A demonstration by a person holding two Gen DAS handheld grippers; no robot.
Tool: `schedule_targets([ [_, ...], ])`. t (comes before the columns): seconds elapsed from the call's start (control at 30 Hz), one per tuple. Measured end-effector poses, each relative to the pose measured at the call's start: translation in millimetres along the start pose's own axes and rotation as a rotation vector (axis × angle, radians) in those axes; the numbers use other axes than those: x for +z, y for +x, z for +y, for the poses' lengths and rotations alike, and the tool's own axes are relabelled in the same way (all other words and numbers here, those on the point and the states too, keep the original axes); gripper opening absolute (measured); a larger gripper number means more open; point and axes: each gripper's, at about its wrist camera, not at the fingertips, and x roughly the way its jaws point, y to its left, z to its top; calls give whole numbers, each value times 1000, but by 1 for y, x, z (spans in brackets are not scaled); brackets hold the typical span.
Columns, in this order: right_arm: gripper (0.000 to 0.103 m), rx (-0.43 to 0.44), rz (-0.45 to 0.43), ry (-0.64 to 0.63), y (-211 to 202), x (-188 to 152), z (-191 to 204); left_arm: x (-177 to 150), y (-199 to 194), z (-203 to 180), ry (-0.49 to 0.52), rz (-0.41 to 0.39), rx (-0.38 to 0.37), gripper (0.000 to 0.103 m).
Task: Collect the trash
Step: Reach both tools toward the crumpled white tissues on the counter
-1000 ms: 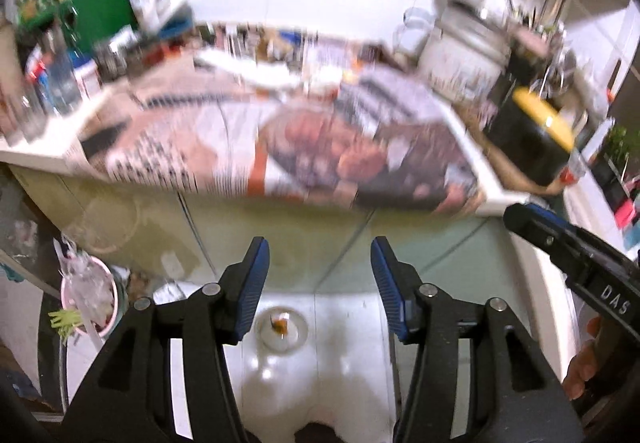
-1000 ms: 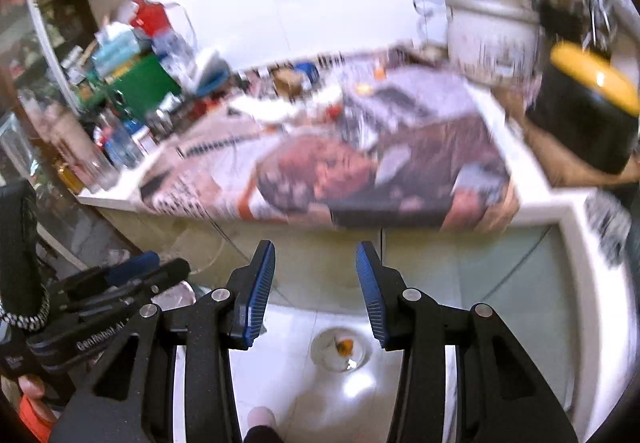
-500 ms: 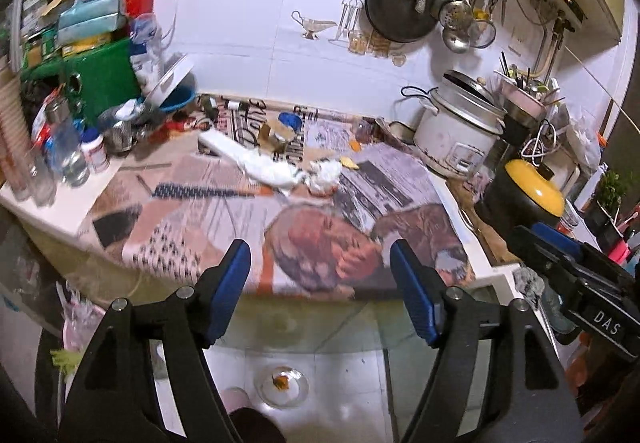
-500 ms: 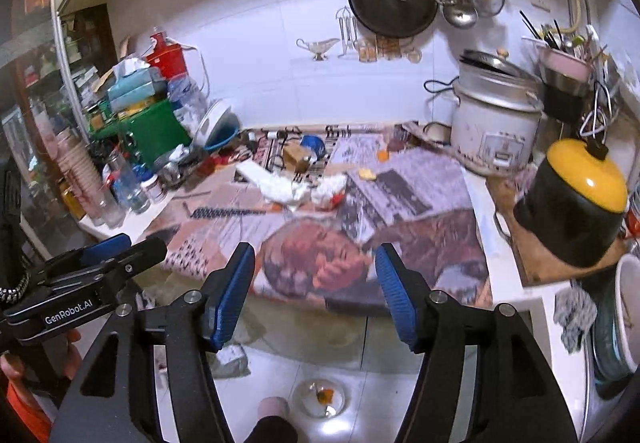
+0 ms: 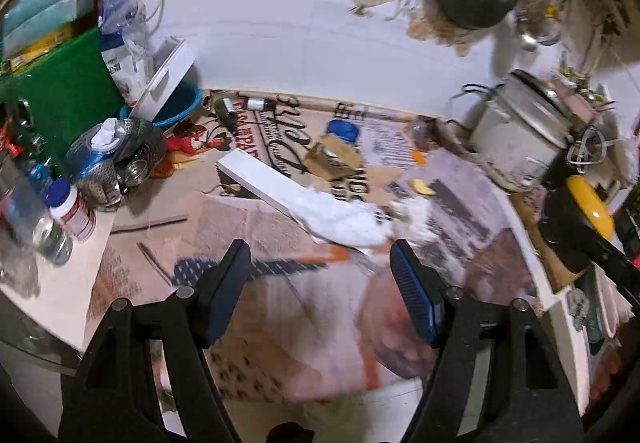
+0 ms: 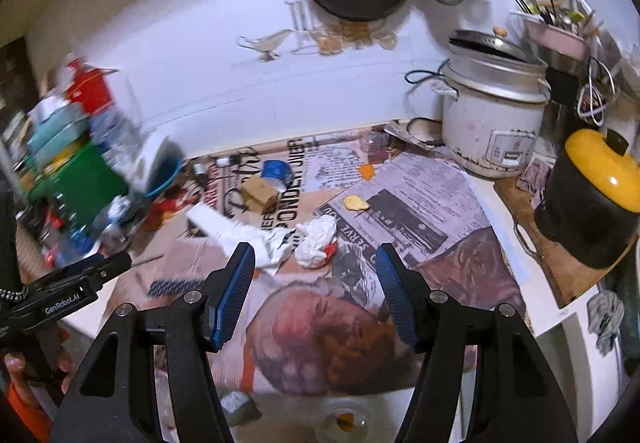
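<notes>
Your left gripper (image 5: 320, 271) and right gripper (image 6: 314, 275) both hang over the newspaper (image 6: 404, 203) with fingers spread apart and nothing between them, while the crumpled wrapper (image 6: 316, 241) lies on the paper just beyond your right fingertips, beside the white carton (image 6: 236, 233).

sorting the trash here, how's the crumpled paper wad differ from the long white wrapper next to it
The wad is balled up, compact, with red showing; the wrapper lies long and flat, plain white, crumpled only at its near end. The wad sits right of the wrapper, nearer the right gripper. Both lie on the newspaper, ungripped.
</notes>
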Motion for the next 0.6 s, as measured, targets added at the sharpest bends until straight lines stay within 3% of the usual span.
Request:
schedule_targets([
  [0.27,59,-29,145,7,79,11,-3,16,73,8,-25,112,-34,71],
  [0.6,59,85,397,-4,197,13,-24,12,150,-11,-112,252,-3,71],
])
